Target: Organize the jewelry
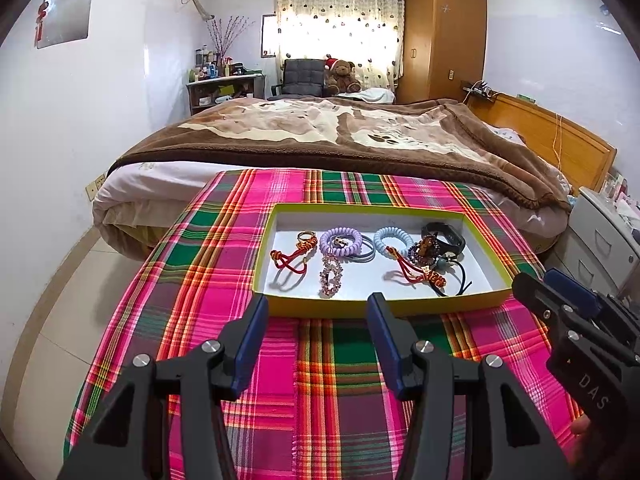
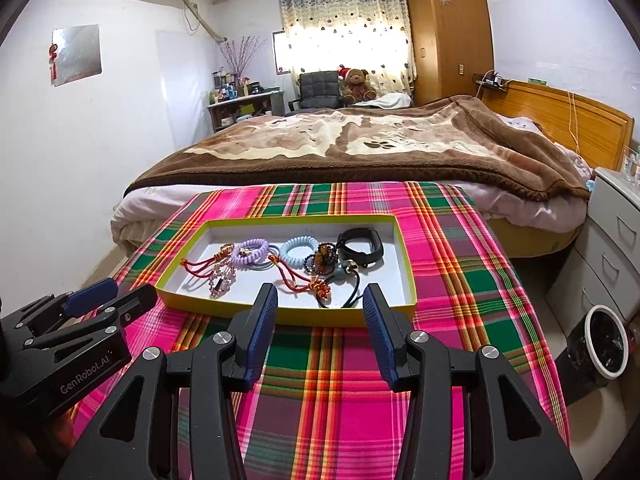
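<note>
A shallow yellow-rimmed tray (image 1: 384,307) with a white floor lies on a plaid cloth and also shows in the right wrist view (image 2: 280,316). In it lie a purple coil hair tie (image 1: 340,241), a light blue coil tie (image 1: 394,240), red cord bracelets (image 1: 290,258), a crystal bracelet (image 1: 330,276), a bead bracelet (image 1: 424,250), a black wristband (image 1: 444,236) and black elastic ties (image 1: 456,276). My left gripper (image 1: 318,304) is open and empty, just short of the tray's near rim. My right gripper (image 2: 320,294) is open and empty over the near rim.
The plaid cloth (image 1: 340,380) covers a table that stands against a bed with a brown blanket (image 1: 340,132). A white drawer unit (image 2: 612,240) and a bin with a black bag (image 2: 604,340) stand to the right. The floor lies to the left.
</note>
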{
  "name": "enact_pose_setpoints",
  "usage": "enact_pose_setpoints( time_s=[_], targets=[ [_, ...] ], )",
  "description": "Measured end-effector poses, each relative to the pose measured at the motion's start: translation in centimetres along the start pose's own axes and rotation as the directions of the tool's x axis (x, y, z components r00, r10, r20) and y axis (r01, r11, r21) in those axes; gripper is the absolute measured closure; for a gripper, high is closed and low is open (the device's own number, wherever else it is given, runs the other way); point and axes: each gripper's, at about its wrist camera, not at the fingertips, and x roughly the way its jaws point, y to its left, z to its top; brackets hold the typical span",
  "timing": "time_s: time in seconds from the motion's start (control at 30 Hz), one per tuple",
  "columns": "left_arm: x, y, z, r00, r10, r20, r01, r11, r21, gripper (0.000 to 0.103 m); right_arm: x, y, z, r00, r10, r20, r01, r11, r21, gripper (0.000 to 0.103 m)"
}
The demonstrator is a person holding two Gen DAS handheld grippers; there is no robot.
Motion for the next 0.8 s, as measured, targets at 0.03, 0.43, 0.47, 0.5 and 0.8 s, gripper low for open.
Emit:
enact_pose_setpoints(
  time_s=[0.03, 0.43, 0.47, 0.5, 0.8],
  targets=[
    [0.03, -0.03, -0.01, 1.000, 0.006, -0.002, -0.006, 1.000, 0.002, 0.050, 0.01, -0.01, -0.02, 1.000, 0.000, -0.002, 0.000, 1.000, -0.001, 0.058],
    [-0.35, -0.17, -0.01, 1.000, 0.006, 0.003, -0.006, 1.000, 0.011, 0.050, -0.01, -0.11, 0.00, 1.000, -0.003, -0.004, 0.003, 1.000, -0.001, 0.058],
    [-0.40, -0.15, 0.00, 1.000, 0.004, 0.003, -0.004, 1.000, 0.010, 0.050, -0.01, -0.11, -0.01, 1.000, -0.003, -0.005, 0.003, 1.000, -0.001, 0.058],
    [-0.41, -0.12, 0.01, 1.000, -0.002, 0.002, 0.002, 1.000, 0.008, 0.050, -0.07, -0.11, -0.03, 1.000, -0.002, -0.004, 0.002, 1.000, 0.000, 0.058],
    [-0.51, 0.18, 0.09, 1.000, -0.004, 0.004, 0.004, 1.000, -0.009, 0.050, -0.03, -0.08, -0.02, 1.000, -0.002, -0.004, 0.002, 1.000, 0.001, 0.058]
  ],
)
